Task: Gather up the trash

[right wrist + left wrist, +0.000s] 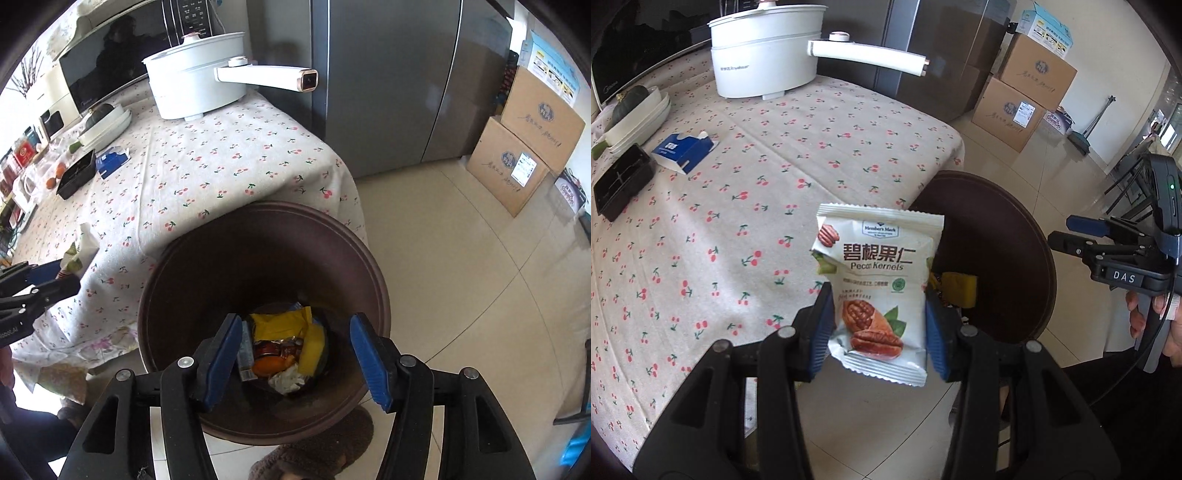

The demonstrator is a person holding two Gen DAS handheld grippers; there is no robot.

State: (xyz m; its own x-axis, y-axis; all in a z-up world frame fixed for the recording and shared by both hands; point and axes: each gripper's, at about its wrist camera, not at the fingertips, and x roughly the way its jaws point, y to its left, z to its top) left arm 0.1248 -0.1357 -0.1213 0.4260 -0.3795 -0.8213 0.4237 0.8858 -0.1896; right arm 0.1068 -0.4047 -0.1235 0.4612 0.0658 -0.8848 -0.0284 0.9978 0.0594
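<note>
Between the blue pads of the left tongs (881,328), clamped tight, hangs a pecan kernel packet (877,291), held over the edge of the cherry-print table (746,177) just short of the brown trash bin (1027,266). Yellow wrappers (284,325) and other scraps already lie at the bin's bottom. Over that bin the right tongs (295,358) stand parted with nothing between them. Judged step: carrying the packet to the bin. Next the left tongs must come over the opening, then spread so it drops in
</note>
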